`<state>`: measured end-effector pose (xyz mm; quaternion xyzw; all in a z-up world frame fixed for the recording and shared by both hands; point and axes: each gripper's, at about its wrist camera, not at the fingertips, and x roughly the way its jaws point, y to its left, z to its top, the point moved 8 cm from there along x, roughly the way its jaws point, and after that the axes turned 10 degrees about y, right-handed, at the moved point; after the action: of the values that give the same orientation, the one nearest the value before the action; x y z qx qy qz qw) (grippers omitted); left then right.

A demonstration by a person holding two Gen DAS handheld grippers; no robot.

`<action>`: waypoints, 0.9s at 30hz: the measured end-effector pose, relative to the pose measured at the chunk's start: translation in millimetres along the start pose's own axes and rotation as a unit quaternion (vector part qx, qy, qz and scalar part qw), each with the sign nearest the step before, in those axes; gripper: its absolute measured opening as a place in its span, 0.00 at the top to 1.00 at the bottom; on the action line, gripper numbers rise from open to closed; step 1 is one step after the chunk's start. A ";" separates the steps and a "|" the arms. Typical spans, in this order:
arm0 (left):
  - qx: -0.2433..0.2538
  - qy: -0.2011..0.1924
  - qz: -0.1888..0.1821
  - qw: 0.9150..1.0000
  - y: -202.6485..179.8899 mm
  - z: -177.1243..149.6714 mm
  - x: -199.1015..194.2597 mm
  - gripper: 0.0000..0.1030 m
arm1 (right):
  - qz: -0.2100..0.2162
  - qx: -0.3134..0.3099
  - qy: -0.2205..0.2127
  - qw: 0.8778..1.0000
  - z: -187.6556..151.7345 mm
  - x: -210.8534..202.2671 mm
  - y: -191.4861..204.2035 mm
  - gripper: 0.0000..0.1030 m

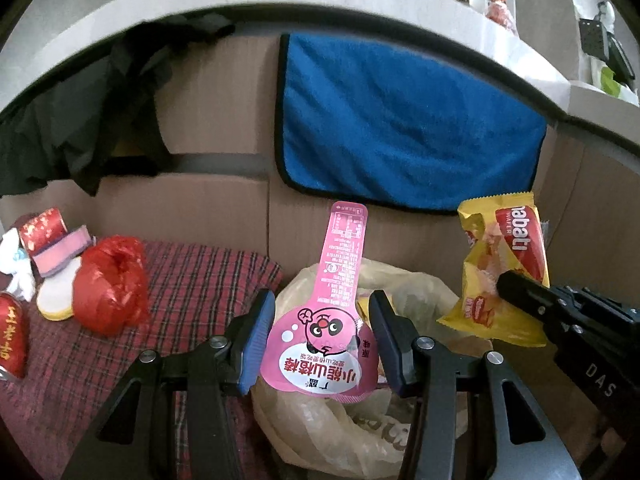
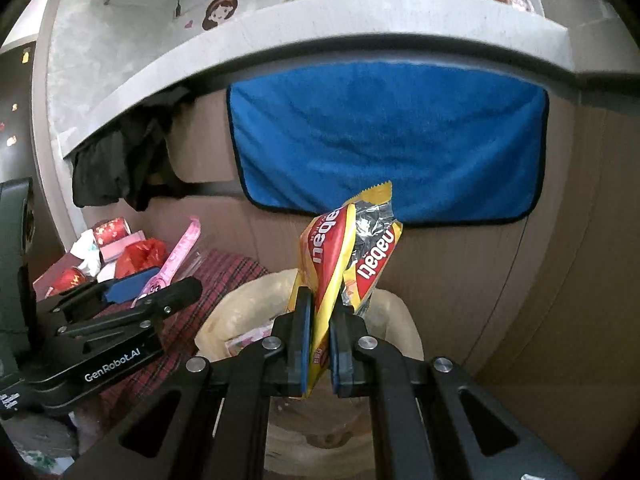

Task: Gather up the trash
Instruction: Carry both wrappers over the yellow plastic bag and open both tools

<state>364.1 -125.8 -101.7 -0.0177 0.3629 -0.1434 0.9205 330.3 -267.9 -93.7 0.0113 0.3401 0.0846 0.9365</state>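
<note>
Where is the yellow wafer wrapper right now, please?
The yellow wafer wrapper is pinched in the right hand-held gripper, above the plastic bag, before the blue towel.

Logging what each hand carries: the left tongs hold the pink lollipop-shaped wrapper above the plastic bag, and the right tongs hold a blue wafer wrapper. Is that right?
One detail is wrong: the colour. The wafer wrapper in the right tongs is yellow and red, not blue, as the right wrist view shows; the blue thing is the cloth hanging behind. The left tongs do hold the pink wrapper above the plastic bag.

"nabati" on yellow wrapper (image 2: 340, 264), "GenRobot.AI" on left tongs (image 2: 154, 286), possibly "小熊山楂棒" on pink packet (image 1: 324, 344)
</note>
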 end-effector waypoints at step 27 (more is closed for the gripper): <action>-0.082 0.027 -0.078 0.993 68.5 15.6 -10.9 0.41 | 0.053 0.011 0.036 0.998 -1.5 42.7 14.7 0.56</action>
<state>384.3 -58.2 -92.4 -0.1177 0.3958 -0.1844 0.8919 359.3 -246.4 -120.8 0.0362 0.3737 0.1307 0.9176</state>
